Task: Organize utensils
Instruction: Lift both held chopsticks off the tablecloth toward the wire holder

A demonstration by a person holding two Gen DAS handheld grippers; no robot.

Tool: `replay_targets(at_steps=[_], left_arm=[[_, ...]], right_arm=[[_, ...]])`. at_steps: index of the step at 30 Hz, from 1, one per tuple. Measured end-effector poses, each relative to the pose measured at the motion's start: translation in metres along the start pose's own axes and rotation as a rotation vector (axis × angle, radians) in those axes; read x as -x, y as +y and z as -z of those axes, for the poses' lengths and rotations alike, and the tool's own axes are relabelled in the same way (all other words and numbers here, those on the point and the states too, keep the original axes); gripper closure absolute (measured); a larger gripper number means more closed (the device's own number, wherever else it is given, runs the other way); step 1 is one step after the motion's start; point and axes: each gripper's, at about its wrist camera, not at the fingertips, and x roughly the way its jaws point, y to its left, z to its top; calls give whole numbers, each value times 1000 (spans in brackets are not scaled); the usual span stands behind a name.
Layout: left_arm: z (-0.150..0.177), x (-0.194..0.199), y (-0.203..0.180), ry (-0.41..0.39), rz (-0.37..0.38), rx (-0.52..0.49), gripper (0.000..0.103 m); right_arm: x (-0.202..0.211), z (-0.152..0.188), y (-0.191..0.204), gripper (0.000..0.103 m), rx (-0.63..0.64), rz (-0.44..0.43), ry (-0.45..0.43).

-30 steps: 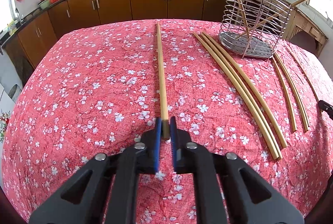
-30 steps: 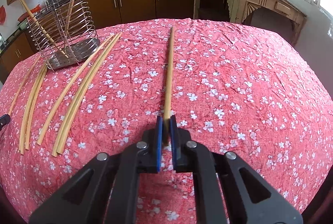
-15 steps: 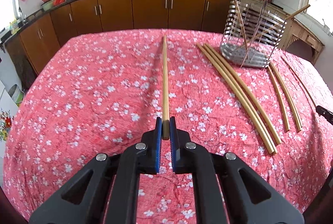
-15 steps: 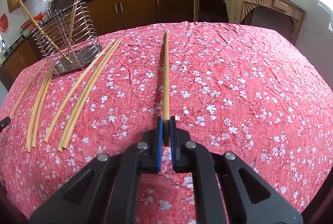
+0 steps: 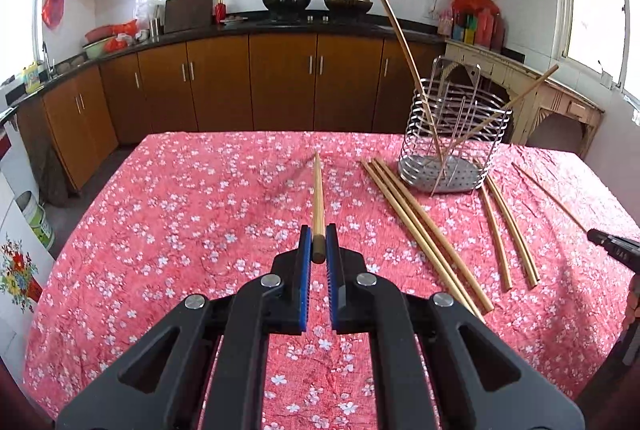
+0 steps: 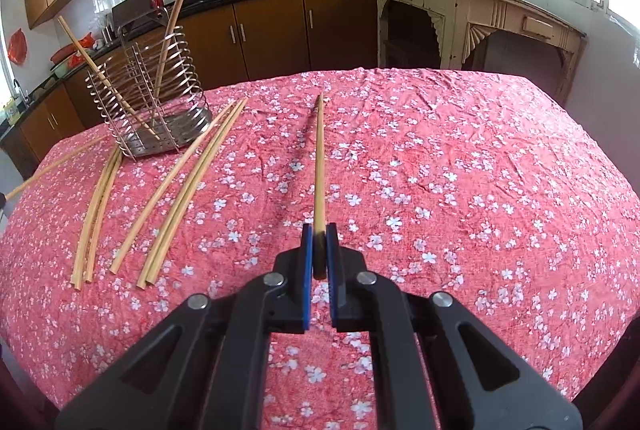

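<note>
My left gripper (image 5: pixel 318 248) is shut on the near end of a long wooden chopstick (image 5: pixel 318 196), held lifted above the red floral tablecloth. My right gripper (image 6: pixel 319 250) is shut on another chopstick (image 6: pixel 319 166), also raised off the cloth. A wire utensil holder (image 5: pixel 454 134) stands at the far right of the left wrist view with two chopsticks leaning in it; it also shows in the right wrist view (image 6: pixel 152 98) at far left. Several loose chopsticks (image 5: pixel 424 230) lie on the cloth beside the holder, seen too in the right wrist view (image 6: pixel 176 190).
The table (image 5: pixel 180 230) has a wrinkled red cloth. Brown kitchen cabinets (image 5: pixel 280 82) run behind it. A cream side table (image 6: pixel 480 26) stands at the far right. The tip of the other gripper (image 5: pixel 612 250) shows at the right edge.
Both grippers have lifted and tilted up with their chopsticks; the chopsticks' far ends have risen off the cloth and more of the kitchen wall shows.
</note>
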Motion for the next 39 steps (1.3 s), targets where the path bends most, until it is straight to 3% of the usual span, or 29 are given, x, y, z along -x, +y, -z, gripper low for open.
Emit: replay_targets(at_steps=[7,15,21,39], left_arm=[[2,-4,4,14,4,16,96],[2,-5,4,18,6,14,96],[3,-5,2,16,7,13,96],[-23,21,9,-99,6,49,96]], right_arm=[[-25,13,-3,95,-3,5,74],[-20,22,7,88,32,21,61],[-14,27,7,95,28,25,53],[80,-36,1,95,-12,-43,-301]])
